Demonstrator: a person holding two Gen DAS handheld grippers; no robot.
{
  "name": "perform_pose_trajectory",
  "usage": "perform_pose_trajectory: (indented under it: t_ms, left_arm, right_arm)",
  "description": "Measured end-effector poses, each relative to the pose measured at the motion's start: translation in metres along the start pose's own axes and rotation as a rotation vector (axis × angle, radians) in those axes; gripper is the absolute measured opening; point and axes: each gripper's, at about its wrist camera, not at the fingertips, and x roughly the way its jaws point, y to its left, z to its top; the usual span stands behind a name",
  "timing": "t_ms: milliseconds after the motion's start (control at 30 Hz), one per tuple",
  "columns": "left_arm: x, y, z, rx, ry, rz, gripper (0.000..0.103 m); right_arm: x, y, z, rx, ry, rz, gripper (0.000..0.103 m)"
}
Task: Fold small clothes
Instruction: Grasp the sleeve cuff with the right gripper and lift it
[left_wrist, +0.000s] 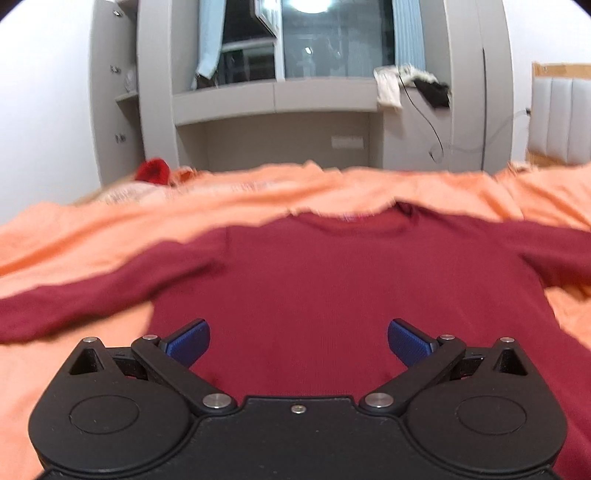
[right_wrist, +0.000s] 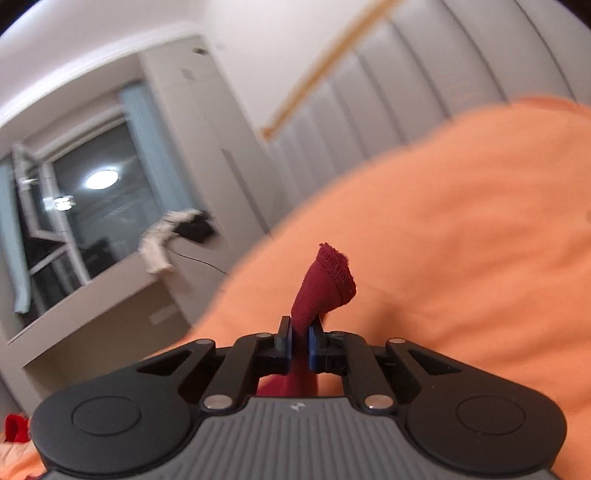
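A: On the left gripper (left_wrist: 298, 341) we see the blue pads (left_wrist: 188, 339) spread wide, nothing between them. Through the gap, at the centre of the frame, lies the sweater (left_wrist: 295, 273), dark red, flat on the orange blanket (left_wrist: 74, 236).

B: And the right gripper (right_wrist: 300, 345)? We read its fingers (right_wrist: 285, 341) as pressed together, pinching a strip of the same dark red cloth. The strip runs up from the lower centre of the frame, and its hemmed end, the cuff (right_wrist: 332, 277), stands above the tips.

A: Agreed. In the left view one sleeve stretches toward the left edge, the other toward the right edge, and the collar faces the top of the frame.

B: Past the cuff we have only blanket filling the right half. A padded headboard (right_wrist: 369, 110) sits upper right, a window (right_wrist: 92, 206) at the left.

A: We see that window (left_wrist: 314, 37) top centre, and a small bright red thing (left_wrist: 153, 171) at the blanket's far left edge; what it is, we cannot tell.
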Motion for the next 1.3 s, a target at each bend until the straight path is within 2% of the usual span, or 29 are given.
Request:
perform_pose_trajectory:
  t_ms: [167,267,367,500,633,767,900,1067,1100,1167,1200,1233,1300]
  left_arm:
    - [-0.008,0.031,0.015,-0.105,-0.013,0.038,0.102]
    - [-0.012,0.058,0.024,-0.192,-0.020,0.070,0.102]
    - [-0.013,0.085,0.031,-0.265,-0.019,0.102,0.102]
    - [-0.014,0.116,0.035,-0.353,-0.002,0.136,0.102]
    - [-0.016,0.131,0.035,-0.386,0.003,0.151,0.102]
    - [-0.018,0.143,0.036,-0.407,0.001,0.148,0.102]
    - [-0.018,0.150,0.036,-0.425,0.003,0.146,0.102]
    - [-0.013,0.152,0.033,-0.421,0.024,0.158,0.102]
    - [-0.012,0.152,0.033,-0.418,0.026,0.155,0.102]
    - [-0.010,0.150,0.033,-0.411,0.026,0.146,0.102]
    - [-0.010,0.148,0.033,-0.407,0.026,0.140,0.102]
    - [-0.009,0.147,0.033,-0.404,0.025,0.132,0.102]
    - [-0.009,0.145,0.032,-0.398,0.022,0.109,0.102]
  right_arm:
    - [-0.020,0.096,0.009,-0.157,-0.038,0.190,0.009]
    - [-0.023,0.152,0.006,-0.216,-0.030,0.307,0.009]
    - [-0.025,0.201,-0.007,-0.259,0.005,0.414,0.009]
    - [-0.028,0.256,-0.034,-0.272,0.061,0.492,0.009]
    - [-0.033,0.302,-0.071,-0.327,0.128,0.561,0.009]
    - [-0.052,0.336,-0.117,-0.476,0.206,0.632,0.009]
    - [-0.074,0.361,-0.161,-0.690,0.290,0.702,0.009]
    - [-0.101,0.362,-0.189,-0.805,0.406,0.750,0.011]
    - [-0.106,0.362,-0.191,-0.817,0.429,0.764,0.014]
    - [-0.116,0.361,-0.194,-0.838,0.469,0.792,0.031]
    - [-0.123,0.357,-0.194,-0.846,0.481,0.815,0.047]
    - [-0.130,0.353,-0.193,-0.855,0.492,0.839,0.058]
    - [-0.143,0.347,-0.192,-0.878,0.506,0.877,0.065]
